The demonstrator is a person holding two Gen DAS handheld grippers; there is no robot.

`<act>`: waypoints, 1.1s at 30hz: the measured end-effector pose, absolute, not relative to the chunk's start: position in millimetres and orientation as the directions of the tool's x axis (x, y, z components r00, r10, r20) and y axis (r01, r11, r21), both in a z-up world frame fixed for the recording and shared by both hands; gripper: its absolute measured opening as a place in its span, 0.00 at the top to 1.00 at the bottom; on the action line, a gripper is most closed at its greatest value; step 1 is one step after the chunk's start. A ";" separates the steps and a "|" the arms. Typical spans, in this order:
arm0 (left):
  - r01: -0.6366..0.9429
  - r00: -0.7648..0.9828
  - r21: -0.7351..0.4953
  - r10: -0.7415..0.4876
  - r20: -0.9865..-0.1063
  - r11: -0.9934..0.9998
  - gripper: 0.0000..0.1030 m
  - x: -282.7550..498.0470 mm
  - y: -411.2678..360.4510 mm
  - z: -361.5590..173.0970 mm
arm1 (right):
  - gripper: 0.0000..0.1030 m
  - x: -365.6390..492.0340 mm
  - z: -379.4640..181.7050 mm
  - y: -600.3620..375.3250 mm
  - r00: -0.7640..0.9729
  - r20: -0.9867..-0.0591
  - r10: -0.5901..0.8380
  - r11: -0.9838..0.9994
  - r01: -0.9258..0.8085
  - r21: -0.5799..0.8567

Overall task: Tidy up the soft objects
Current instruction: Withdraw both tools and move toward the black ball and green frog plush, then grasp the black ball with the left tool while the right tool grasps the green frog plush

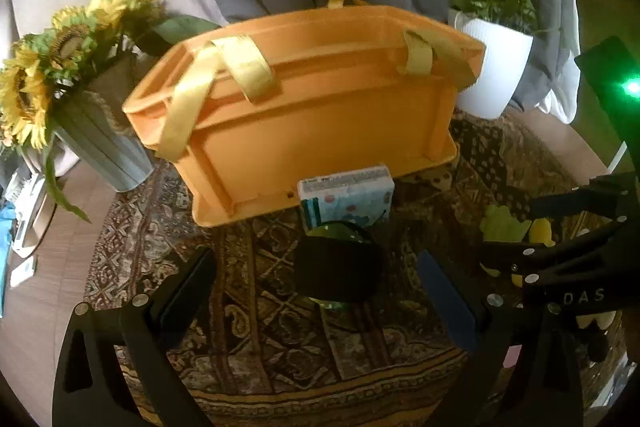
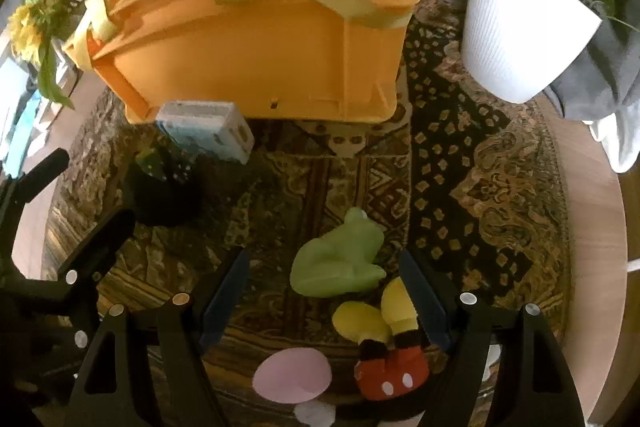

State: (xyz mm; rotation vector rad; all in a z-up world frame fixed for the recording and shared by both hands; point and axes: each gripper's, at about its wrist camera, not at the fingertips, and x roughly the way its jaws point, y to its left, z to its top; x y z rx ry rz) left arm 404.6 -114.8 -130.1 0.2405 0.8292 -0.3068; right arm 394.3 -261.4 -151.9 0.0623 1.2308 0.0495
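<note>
both grippers, left gripper (image 1: 316, 291) and right gripper (image 2: 324, 291), hang with jaws apart and empty over the rug (image 2: 480, 187), so nothing looks sorted yet: green frog toy (image 2: 340, 263), mouse plush (image 2: 384, 347) and dark pouch (image 1: 340, 267) lie outside the orange crate (image 1: 312, 115).

Both hand-held tools are matte black. The left gripper (image 1: 320, 291) has two broad, flat frame arms with triangular cut-outs, each studded with round silver screw heads, and long fingers (image 1: 450, 303) faced with dark blue pads. The right gripper (image 2: 324, 301) is built the same way: black triangular-cut arms, silver screws at the joints plus one coppery one on the near left, and blue-black pads (image 2: 424, 303) with finely serrated edges. From the left wrist view, the right tool's side bears white letters "DAS" and a green light glows above it.
</note>
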 end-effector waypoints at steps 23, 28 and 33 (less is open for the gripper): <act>0.422 0.584 0.127 -0.162 -0.795 0.897 0.12 426.7 -137.3 -168.8 | 0.29 409.8 -193.2 -267.7 0.253 -0.967 0.035 0.996 -0.085 0.014; 0.433 0.574 0.116 -0.174 -0.800 0.894 0.29 428.6 -139.1 -171.4 | 0.44 412.3 -198.0 -268.9 0.249 -0.967 0.056 0.996 -0.085 0.036; 0.435 0.586 0.123 -0.177 -0.791 0.892 0.40 426.5 -138.0 -170.3 | 0.47 411.6 -197.9 -268.1 0.260 -0.963 0.066 0.995 -0.087 0.044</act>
